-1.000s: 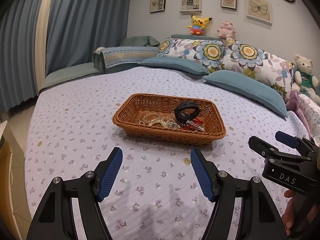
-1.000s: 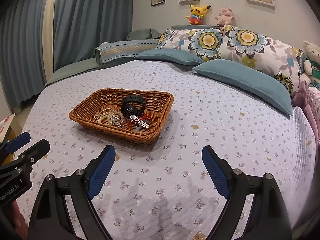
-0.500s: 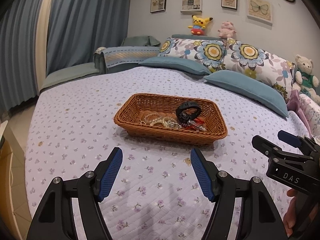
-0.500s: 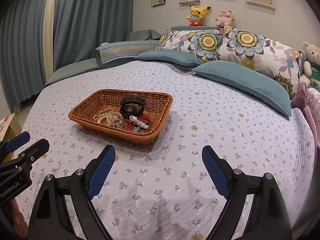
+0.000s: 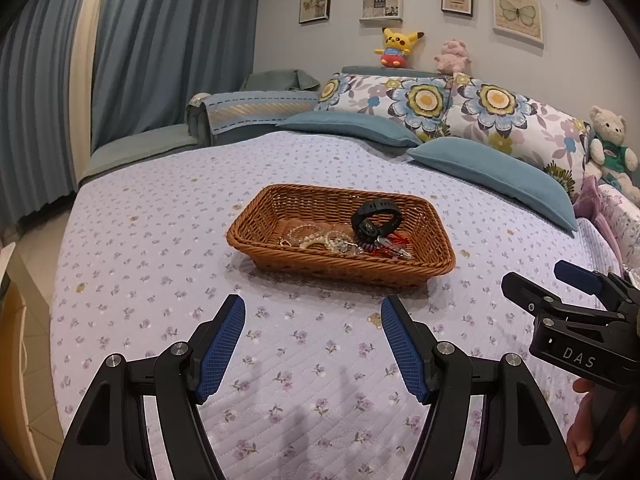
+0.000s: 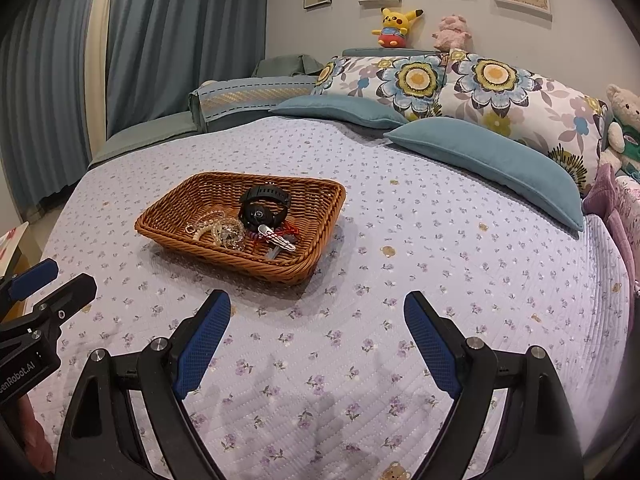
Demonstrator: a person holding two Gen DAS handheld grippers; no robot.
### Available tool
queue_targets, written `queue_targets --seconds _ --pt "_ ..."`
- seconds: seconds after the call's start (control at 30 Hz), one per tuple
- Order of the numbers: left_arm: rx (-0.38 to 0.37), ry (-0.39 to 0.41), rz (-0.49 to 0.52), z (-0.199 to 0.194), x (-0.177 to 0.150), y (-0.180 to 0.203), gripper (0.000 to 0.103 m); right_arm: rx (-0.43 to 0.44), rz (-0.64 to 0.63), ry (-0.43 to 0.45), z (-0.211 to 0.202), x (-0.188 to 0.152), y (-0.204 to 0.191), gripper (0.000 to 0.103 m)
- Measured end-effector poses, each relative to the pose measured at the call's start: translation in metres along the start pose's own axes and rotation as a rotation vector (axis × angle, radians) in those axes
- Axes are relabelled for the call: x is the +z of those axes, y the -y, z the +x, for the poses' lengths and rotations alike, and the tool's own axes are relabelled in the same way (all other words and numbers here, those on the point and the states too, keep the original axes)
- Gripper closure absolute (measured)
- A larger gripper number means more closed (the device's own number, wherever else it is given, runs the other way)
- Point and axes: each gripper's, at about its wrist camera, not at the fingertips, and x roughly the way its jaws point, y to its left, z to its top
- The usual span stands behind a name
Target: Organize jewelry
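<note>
A brown wicker basket sits on the bed, also in the right wrist view. In it lie a black watch, pale bead bracelets, a silver hair clip and a red piece. My left gripper is open and empty, hovering over the quilt in front of the basket. My right gripper is open and empty, to the right of the left one and in front of the basket.
The bed has a lilac flowered quilt. Blue pillows and floral cushions lie behind the basket. A teddy bear sits at the far right. Blue curtains hang at the left beyond the bed's edge.
Both grippers have drifted slightly back and up from the basket; the scene has shifted a little lower in view. Both stay open and empty.
</note>
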Motion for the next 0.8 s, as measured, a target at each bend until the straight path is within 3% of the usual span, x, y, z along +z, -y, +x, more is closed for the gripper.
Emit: queue_targets --seconds 0.5,0.8 --pt "0.001 -0.006 -0.014 0.002 -0.001 -0.004 0.031 0.000 0.001 0.001 0.000 0.000 0.001 0.013" --pt "0.005 0.024 0.007 -0.005 0.000 -0.001 0.031 -0.023 -0.024 0.080 -0.017 0.005 -0.005 0.010"
